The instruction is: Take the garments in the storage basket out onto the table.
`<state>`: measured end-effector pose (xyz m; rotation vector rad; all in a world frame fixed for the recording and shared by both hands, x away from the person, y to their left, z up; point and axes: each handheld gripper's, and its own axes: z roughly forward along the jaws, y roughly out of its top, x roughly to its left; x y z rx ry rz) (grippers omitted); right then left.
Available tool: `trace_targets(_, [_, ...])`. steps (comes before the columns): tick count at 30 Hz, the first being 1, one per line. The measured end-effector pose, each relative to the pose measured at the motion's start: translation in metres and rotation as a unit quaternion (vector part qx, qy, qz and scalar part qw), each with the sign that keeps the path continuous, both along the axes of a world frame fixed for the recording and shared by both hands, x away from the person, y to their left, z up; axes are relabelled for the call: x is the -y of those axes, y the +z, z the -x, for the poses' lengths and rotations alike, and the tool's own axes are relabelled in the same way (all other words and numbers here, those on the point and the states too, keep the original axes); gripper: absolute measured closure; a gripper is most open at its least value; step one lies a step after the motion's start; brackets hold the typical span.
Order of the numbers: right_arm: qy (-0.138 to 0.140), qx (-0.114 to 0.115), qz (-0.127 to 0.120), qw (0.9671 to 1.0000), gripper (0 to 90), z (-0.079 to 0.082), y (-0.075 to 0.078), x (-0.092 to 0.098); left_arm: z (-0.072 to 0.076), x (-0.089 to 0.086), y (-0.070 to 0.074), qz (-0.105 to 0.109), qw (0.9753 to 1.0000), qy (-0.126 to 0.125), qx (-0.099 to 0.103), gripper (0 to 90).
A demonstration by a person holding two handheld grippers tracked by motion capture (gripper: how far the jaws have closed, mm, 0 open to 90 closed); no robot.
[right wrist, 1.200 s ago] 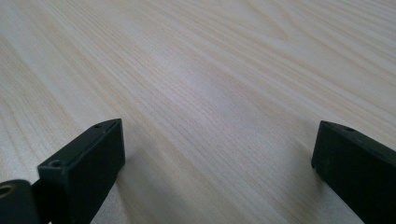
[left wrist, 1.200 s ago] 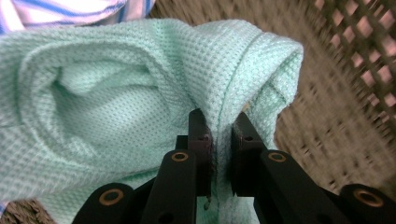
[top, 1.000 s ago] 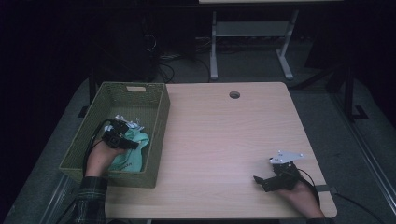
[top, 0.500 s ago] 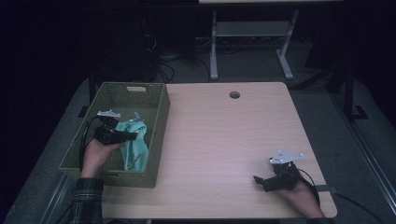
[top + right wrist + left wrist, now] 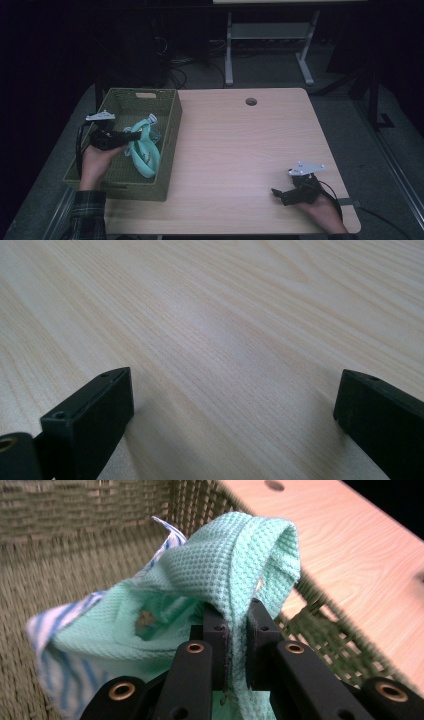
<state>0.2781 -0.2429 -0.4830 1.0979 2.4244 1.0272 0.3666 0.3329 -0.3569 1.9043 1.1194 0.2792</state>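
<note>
The left hand-held gripper [image 5: 232,630] pinches a fold of the green cloth [image 5: 220,575] tight. The cloth hangs just above the basket [image 5: 170,145], so it is lifted but not out yet. It may go on the table [image 5: 250,150] next. The right hand-held gripper [image 5: 232,405] rests there wide open and empty.

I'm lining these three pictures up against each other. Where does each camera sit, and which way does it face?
High view: above the table's near edge, facing forward and down; both forearms, left gripper, right gripper.
Left gripper view: rides the left gripper, facing the cloth in the basket.
Right gripper view: between open jaws, facing bare tabletop.
Shared: high and left views show cloth and basket.
</note>
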Motion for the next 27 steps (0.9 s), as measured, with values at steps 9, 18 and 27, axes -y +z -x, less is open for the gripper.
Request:
trace_targets(9, [-0.001, -0.002, -0.001, 1.0, 2.4, 0.0, 0.0, 0.0, 0.001, 0.003, 0.022, 0.01, 0.9996, -0.004, 0.026, 82.1])
trace_targets(18, [-0.001, -0.002, -0.001, 1.0, 2.4, 0.0, 0.0, 0.0, 0.004, 0.002, 0.044, 0.039, 0.9979, -0.018, 0.048, 82.1])
trace_targets(27, [-0.001, -0.002, 0.0, 1.0, 2.4, 0.0, 0.0, 0.0, 0.009, 0.006, 0.065, 0.058, 0.9956, -0.037, 0.064, 82.1])
